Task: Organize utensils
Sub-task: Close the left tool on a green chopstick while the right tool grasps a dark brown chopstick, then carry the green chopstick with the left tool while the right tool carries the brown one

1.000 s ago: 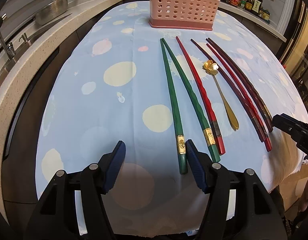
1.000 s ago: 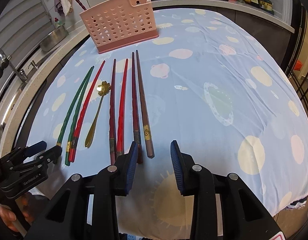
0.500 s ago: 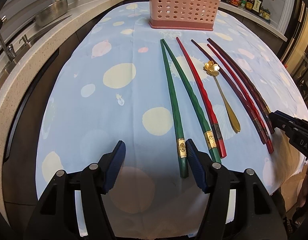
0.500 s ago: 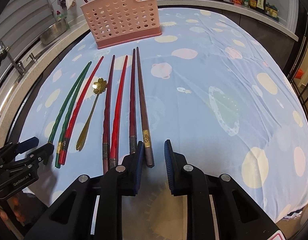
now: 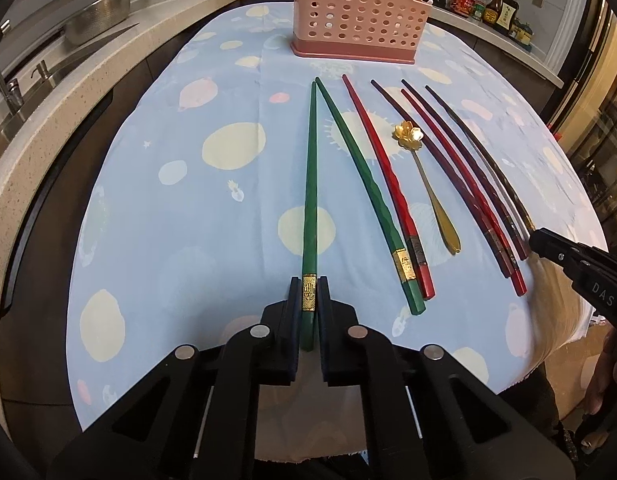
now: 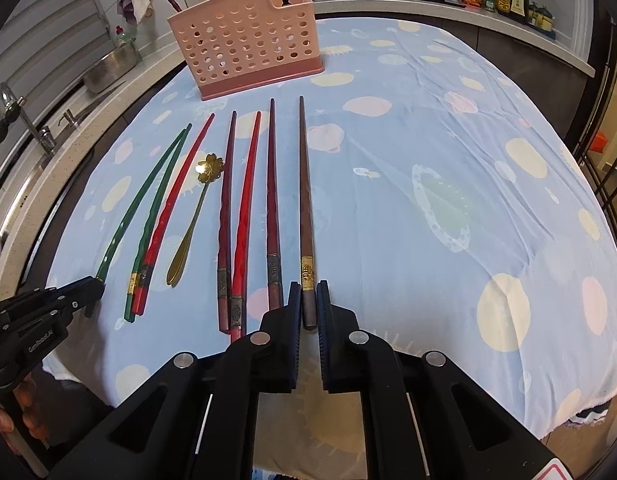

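Observation:
My left gripper [image 5: 309, 285] is closing its jaws, and the pads press both sides of the near end of a green chopstick [image 5: 310, 184] by its gold band. My right gripper [image 6: 308, 289] is closing its jaws too, pads tight on the near end of a brown chopstick [image 6: 305, 200]. Between the two lie a second green chopstick [image 5: 364, 184], a red chopstick [image 5: 384, 172], a gold flower-headed spoon [image 5: 428, 192] and several dark red chopsticks [image 6: 273, 200]. A pink perforated utensil holder [image 5: 356, 12] stands at the far end of the table.
A blue spotted tablecloth [image 5: 188, 220] covers the table. A counter with a sink and tap [image 5: 12, 92] runs along the left. Sauce bottles [image 5: 488, 4] stand on the counter at the back right. A steel pot [image 6: 112, 68] sits beyond the holder.
Both grippers have gone from open to shut. The left one slid right and closed around the left green chopstick. The right one closed around the brown chopstick's near end.

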Demonstrator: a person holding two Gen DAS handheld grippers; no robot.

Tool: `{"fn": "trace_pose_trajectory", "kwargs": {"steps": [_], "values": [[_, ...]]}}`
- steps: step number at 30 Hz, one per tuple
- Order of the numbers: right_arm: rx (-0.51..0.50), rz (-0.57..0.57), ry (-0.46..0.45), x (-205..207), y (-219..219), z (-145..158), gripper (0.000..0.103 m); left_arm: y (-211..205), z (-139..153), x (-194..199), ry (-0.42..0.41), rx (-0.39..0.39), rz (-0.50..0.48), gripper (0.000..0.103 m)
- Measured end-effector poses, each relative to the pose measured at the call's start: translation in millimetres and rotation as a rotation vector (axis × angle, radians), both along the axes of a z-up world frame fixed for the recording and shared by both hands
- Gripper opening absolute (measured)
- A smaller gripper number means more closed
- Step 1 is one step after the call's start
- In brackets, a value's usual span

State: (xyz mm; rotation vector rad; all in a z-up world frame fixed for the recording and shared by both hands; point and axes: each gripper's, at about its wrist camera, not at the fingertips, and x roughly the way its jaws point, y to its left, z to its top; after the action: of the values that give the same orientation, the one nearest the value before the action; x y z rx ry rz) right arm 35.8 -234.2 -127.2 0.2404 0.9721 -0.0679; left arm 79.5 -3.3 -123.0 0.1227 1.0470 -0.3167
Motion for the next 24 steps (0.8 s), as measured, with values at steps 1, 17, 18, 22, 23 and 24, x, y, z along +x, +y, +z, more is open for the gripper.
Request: {"fn": "trace_pose_trajectory", "kwargs": {"steps": [1, 17, 18, 22, 23, 24], "values": [[0.002, -0.002, -0.006, -2, 0, 3, 0.007, 1, 2, -1, 0.000, -0.007, 0.001, 0.007], [0.017, -0.030, -0.208, -20, -8, 90, 0.007, 12, 78, -8, -0.127, -0.085, 0.027, 0.007], [0.018, -0.031, -0.221, -20, -10, 95, 0.007, 12, 82, -8, -0.138, -0.088, 0.027, 0.007], [0.021, -0.038, -0.276, -15, -16, 118, 0.007, 12, 102, -2, -0.182, -0.111, 0.025, 0.007], [0.024, -0.041, -0.290, -13, -18, 123, 0.007, 11, 107, 0, -0.194, -0.114, 0.026, 0.007], [0.030, -0.044, -0.303, -11, -21, 128, 0.007, 11, 113, 2, -0.207, -0.118, 0.027, 0.007]]}}
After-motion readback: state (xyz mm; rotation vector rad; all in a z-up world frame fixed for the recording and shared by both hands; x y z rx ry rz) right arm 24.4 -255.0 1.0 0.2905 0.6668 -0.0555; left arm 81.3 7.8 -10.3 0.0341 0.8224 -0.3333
